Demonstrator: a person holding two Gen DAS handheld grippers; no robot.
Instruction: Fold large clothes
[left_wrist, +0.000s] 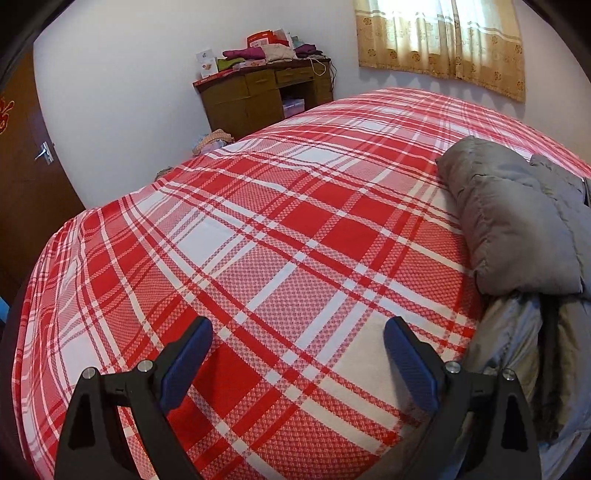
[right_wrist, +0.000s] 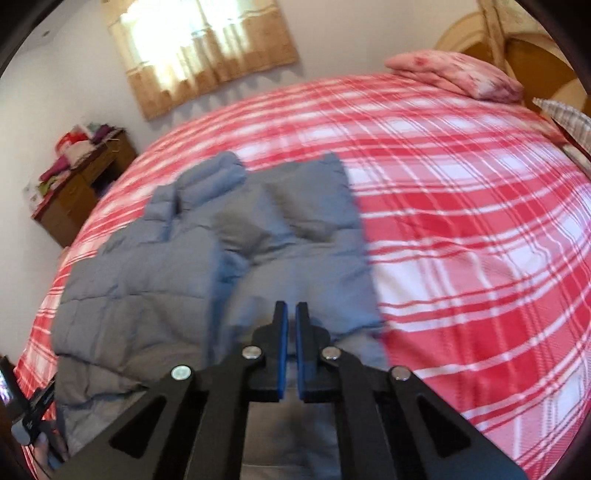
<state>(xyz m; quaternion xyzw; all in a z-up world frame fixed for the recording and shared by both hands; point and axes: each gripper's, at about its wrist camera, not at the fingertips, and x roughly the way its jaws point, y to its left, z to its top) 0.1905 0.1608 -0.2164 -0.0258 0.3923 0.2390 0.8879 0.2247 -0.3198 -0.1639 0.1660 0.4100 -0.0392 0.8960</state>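
A grey quilted puffer jacket (right_wrist: 207, 251) lies partly folded on the red-and-white plaid bedspread (left_wrist: 280, 236) of the bed. The left tongs (left_wrist: 298, 332) are spread wide over bare plaid, nothing between them, with the jacket just to their right. The right tongs (right_wrist: 291, 314) are pressed together above the jacket, no fabric visibly pinched.

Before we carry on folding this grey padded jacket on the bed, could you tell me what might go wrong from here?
1. The right claw is shut with no cloth visibly between its pads, so lifting now would likely leave the jacket behind.
2. The left claw hangs open over bare plaid sheet, beside the jacket, so a one-sided pull could skew the fold.
3. The puffy sleeve may spring back open.
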